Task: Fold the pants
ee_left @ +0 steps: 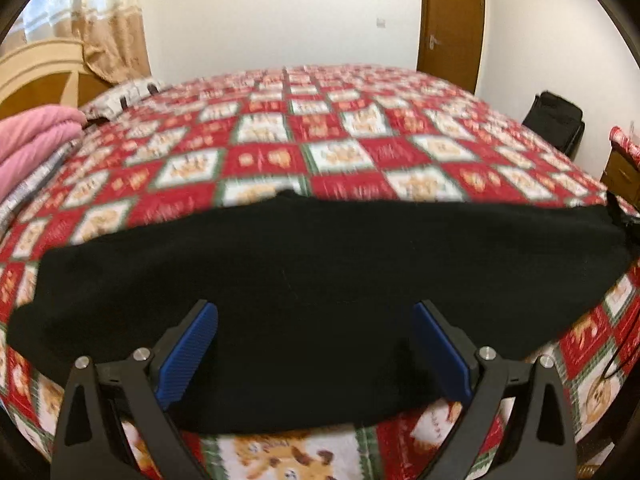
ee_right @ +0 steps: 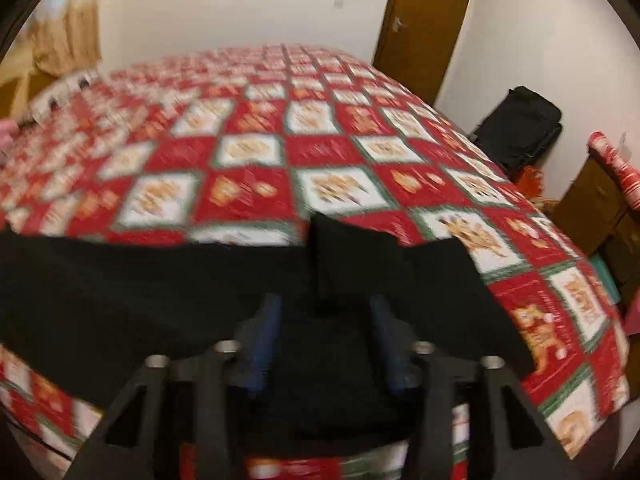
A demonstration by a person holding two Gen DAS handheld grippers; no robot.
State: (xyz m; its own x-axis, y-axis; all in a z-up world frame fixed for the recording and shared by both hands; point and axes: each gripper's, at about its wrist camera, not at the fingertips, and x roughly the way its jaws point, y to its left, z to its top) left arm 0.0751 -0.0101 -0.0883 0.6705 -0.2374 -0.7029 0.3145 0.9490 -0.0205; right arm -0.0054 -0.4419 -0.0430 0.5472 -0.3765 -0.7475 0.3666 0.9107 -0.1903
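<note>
Lying across the near edge of the bed [ee_left: 340, 128], the black pants [ee_left: 320, 280] stretch out as one long dark band over the red, white and green checked quilt, and everything else can be placed from them. Just above their near hem the left gripper [ee_left: 316, 336] hovers with its blue pads [ee_left: 188, 356] standing wide apart; dark cloth shows between them, but neither pad presses on it. Towards the right end of the pants the right gripper [ee_right: 324, 336] has its jaws only partly apart, with a raised fold of the black fabric [ee_right: 348, 256] standing up just beyond the fingertips. The right wrist view is smeared by motion, so whether those pads actually touch the cloth cannot be told.

Beyond the pants, on the far side of the quilt, a brown door [ee_left: 452, 20] stands in the pale wall. Off the left end of the pants a pink blanket [ee_left: 32, 140] is piled near a wooden headboard [ee_left: 36, 76], with a beige curtain [ee_left: 112, 40] hanging behind it. Past the right end of the pants, off the bed's corner, sits a black bag [ee_right: 520, 128] against the wall, and nearer still a wooden cabinet [ee_right: 592, 200] with a red and white roll [ee_right: 620, 168] resting on top.
</note>
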